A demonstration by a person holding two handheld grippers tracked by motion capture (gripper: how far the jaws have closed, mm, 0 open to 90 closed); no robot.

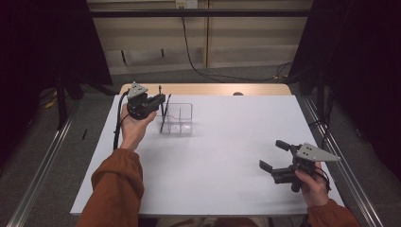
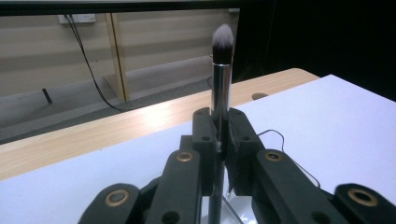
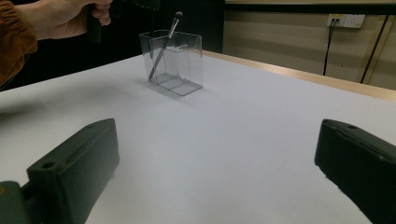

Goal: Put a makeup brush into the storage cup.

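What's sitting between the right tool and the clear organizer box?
Nothing: in the right gripper view the white table runs bare from the open right tool up to the clear organizer box. The high view agrees.

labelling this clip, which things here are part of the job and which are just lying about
In the job:
- makeup brush, clamped in the left gripper
- clear organiser box, with a second brush leaning in it

Lying about:
- right gripper, jaws open, idle over the white table
- wall cable
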